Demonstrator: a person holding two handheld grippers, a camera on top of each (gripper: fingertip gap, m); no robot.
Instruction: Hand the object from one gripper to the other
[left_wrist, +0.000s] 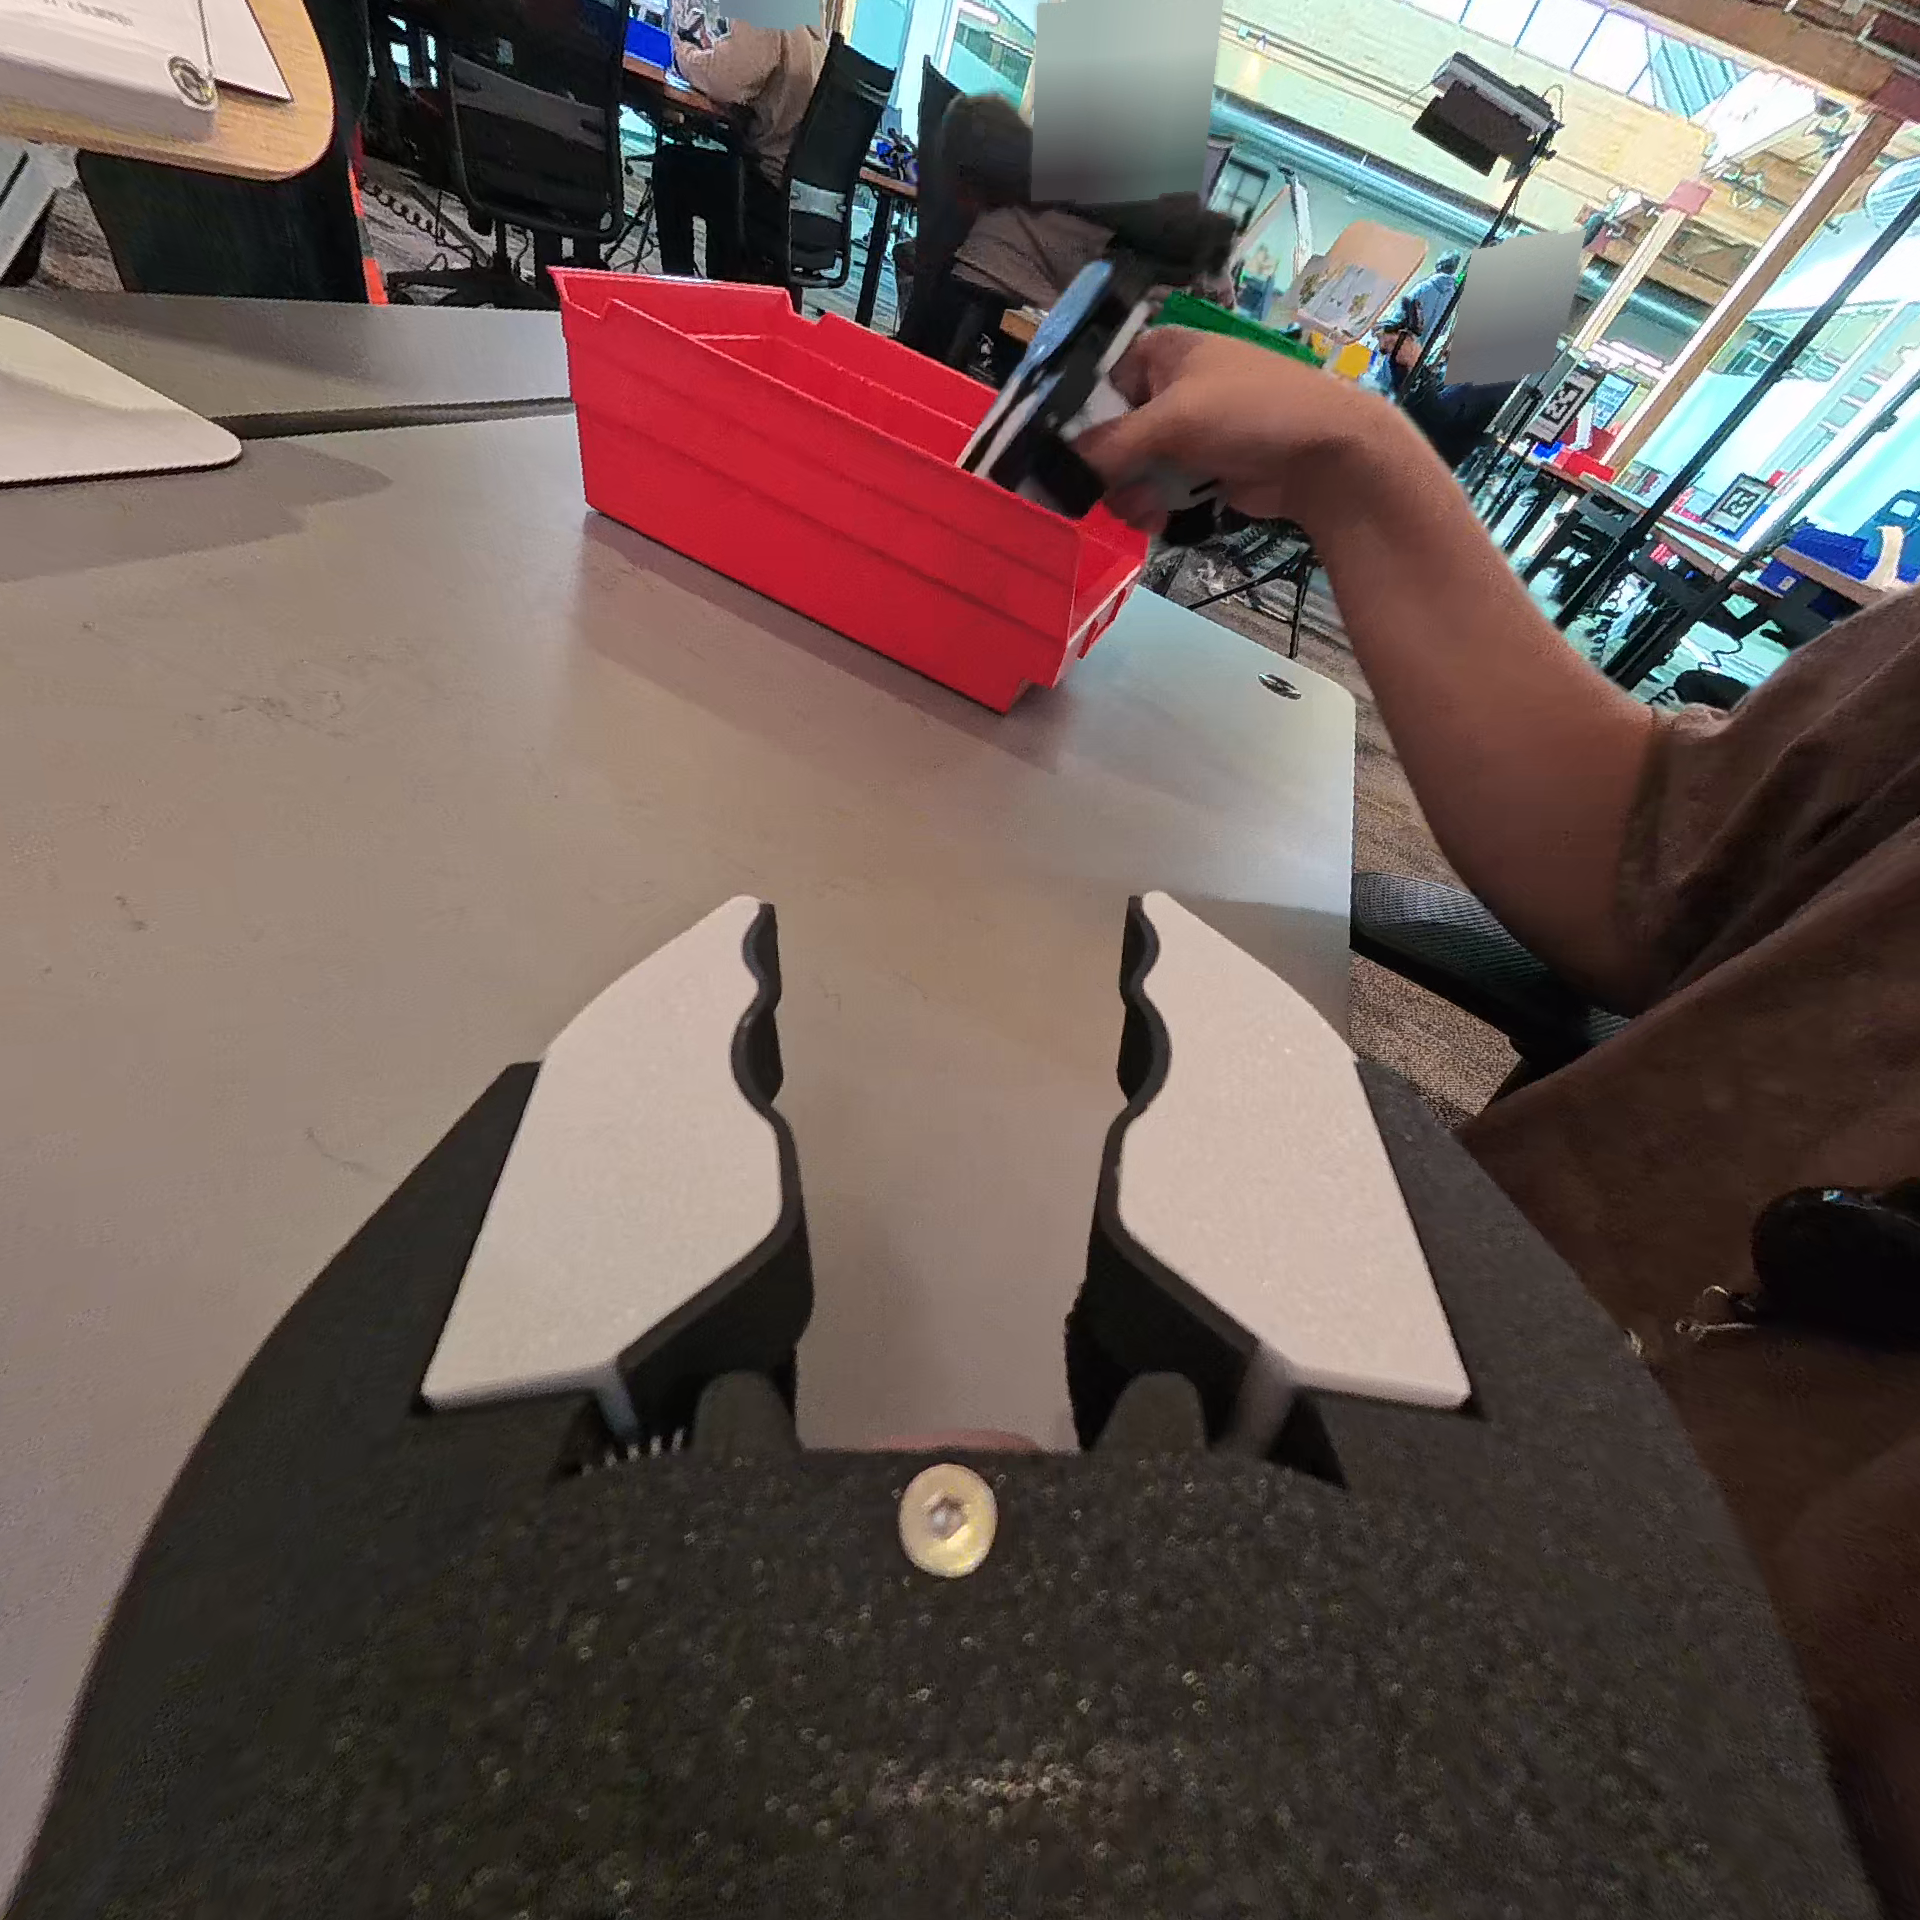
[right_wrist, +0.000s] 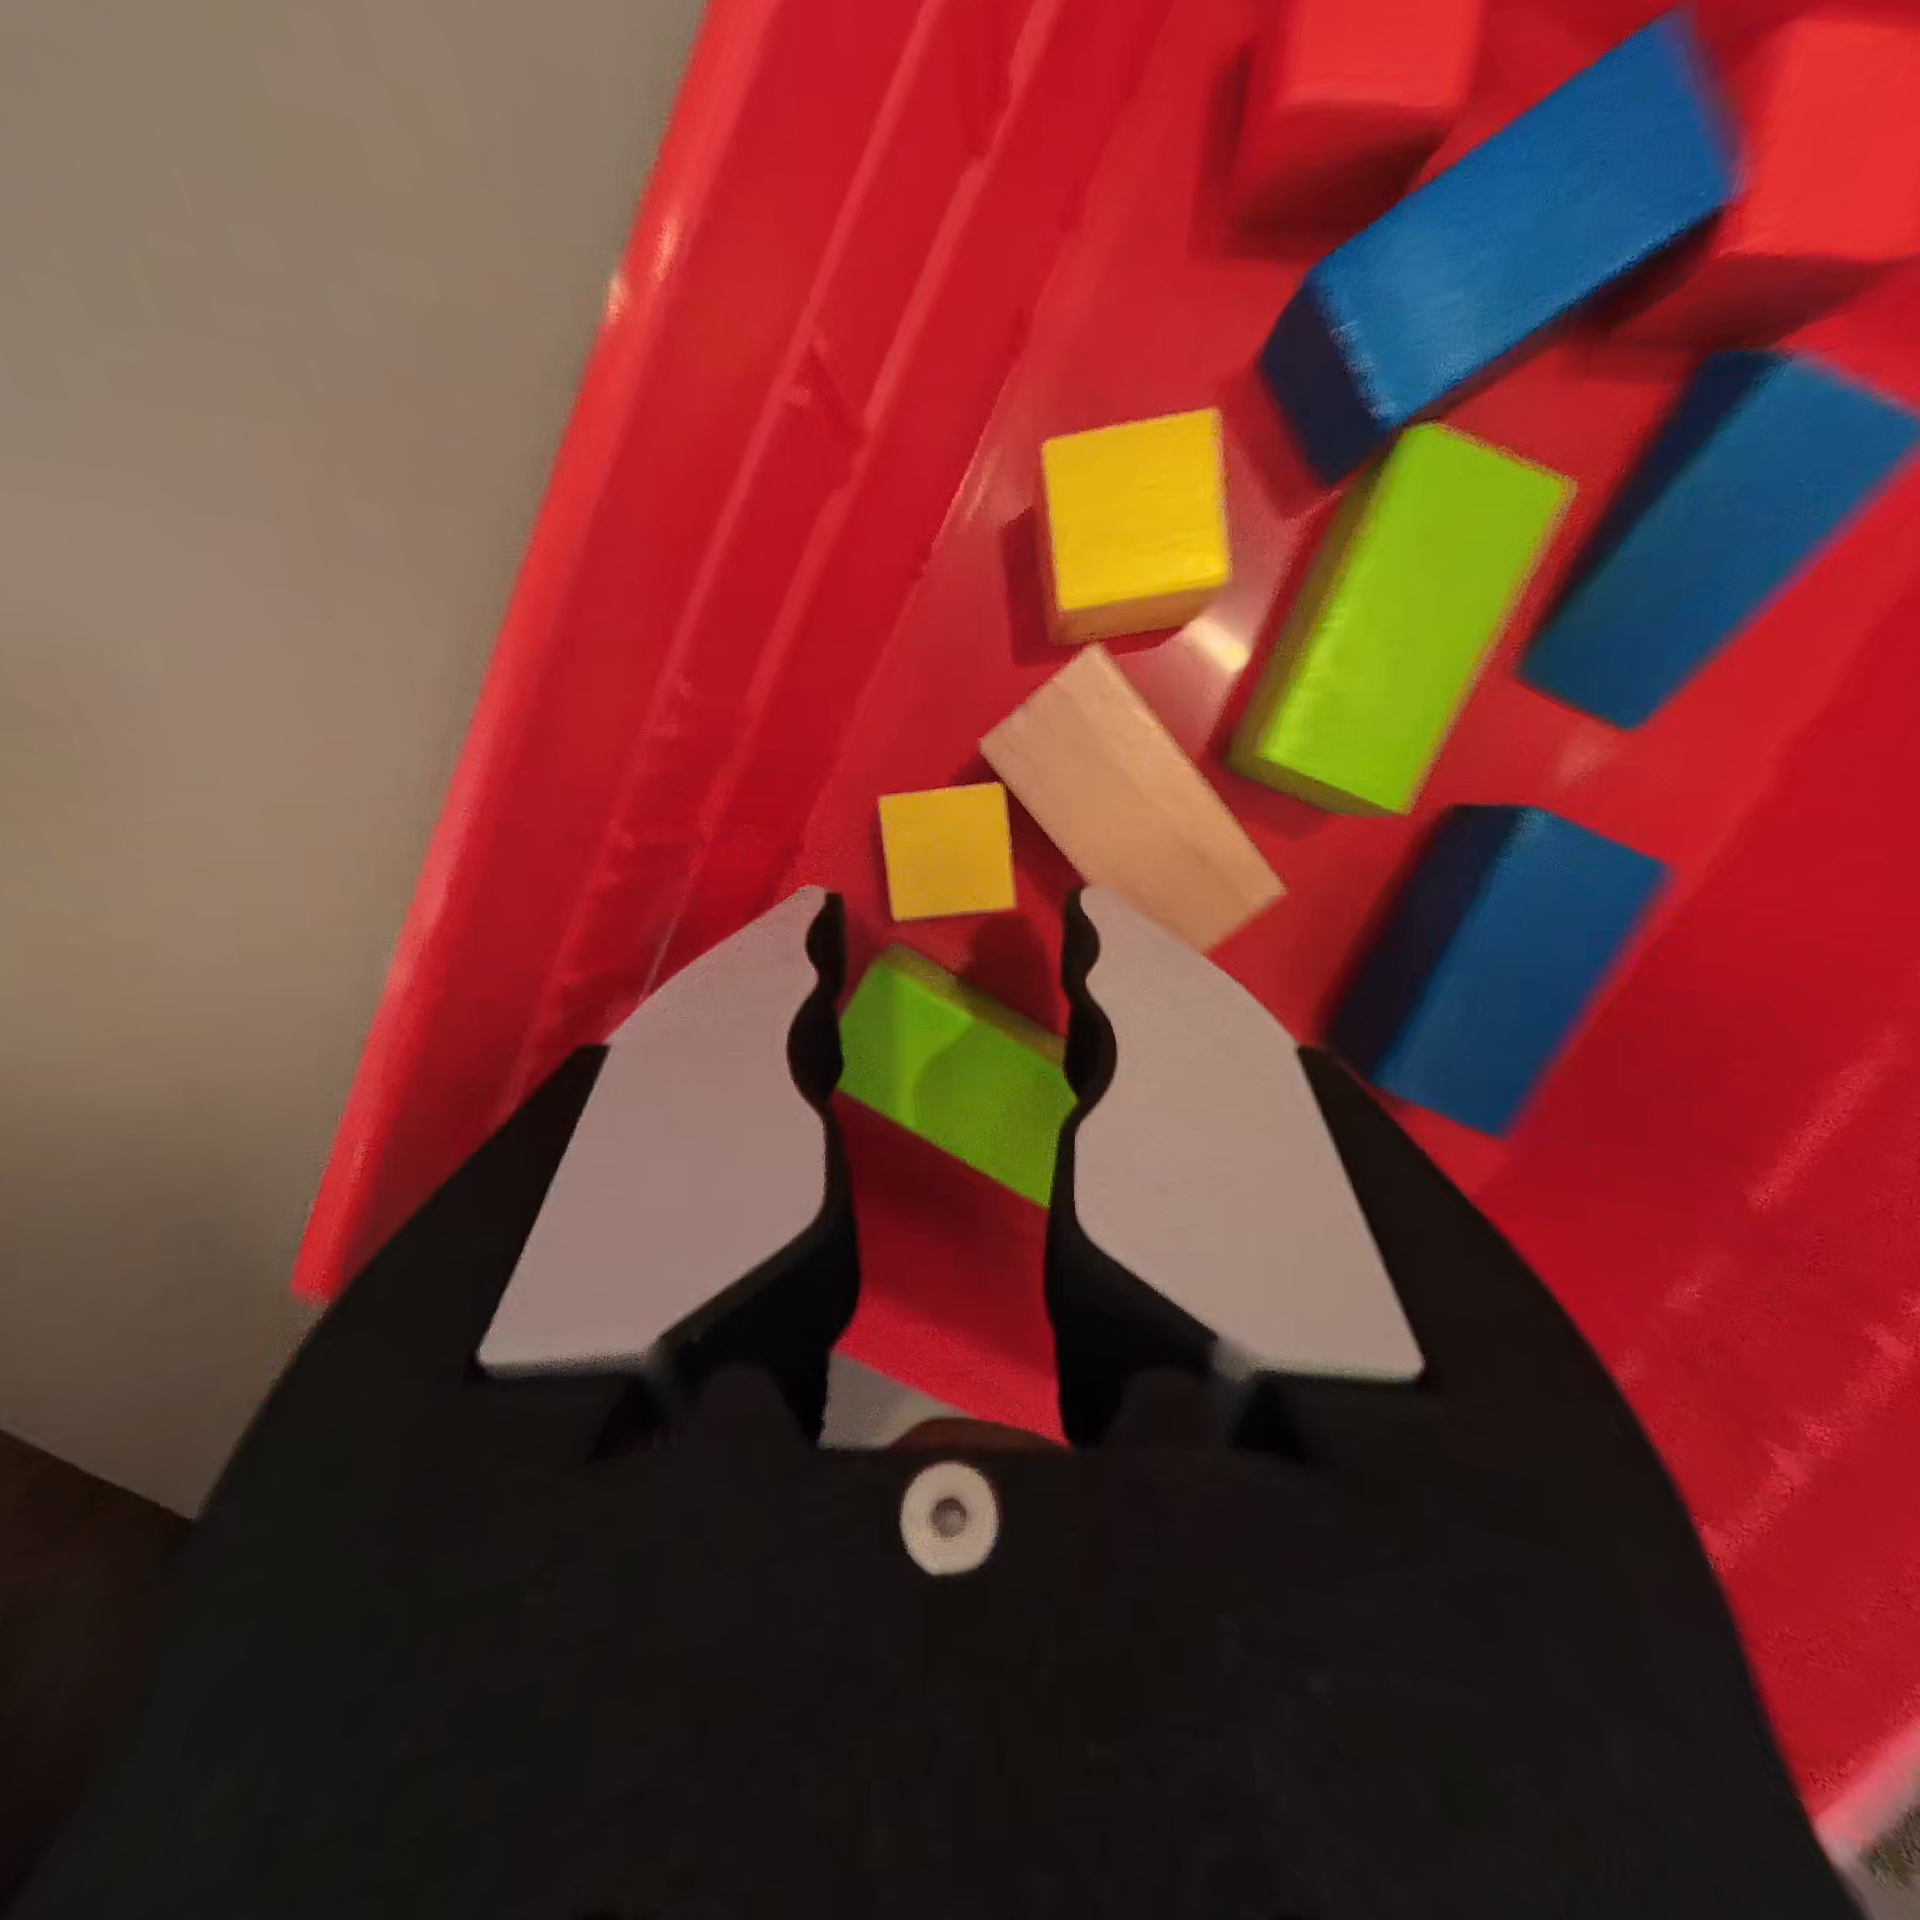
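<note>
Jaws spread on both grippers, neither holding anything.

Left gripper (left_wrist: 948, 925) hovers empty over the grey desk (left_wrist: 416, 831), well short of the red bin (left_wrist: 831, 499). Right gripper (right_wrist: 948, 914) points down into that bin, a green block (right_wrist: 951, 1070) lying between its fingers but ungripped, as far as the blur allows. Around it lie two yellow cubes (right_wrist: 1135, 520), a plain wooden block (right_wrist: 1132, 795), a larger green block (right_wrist: 1397, 618) and blue blocks (right_wrist: 1496, 223).

A grey tabletop (left_wrist: 416, 727) carries a red bin (left_wrist: 831, 499) near its far right corner. A white pad (left_wrist: 94, 426) lies at its left edge.
</note>
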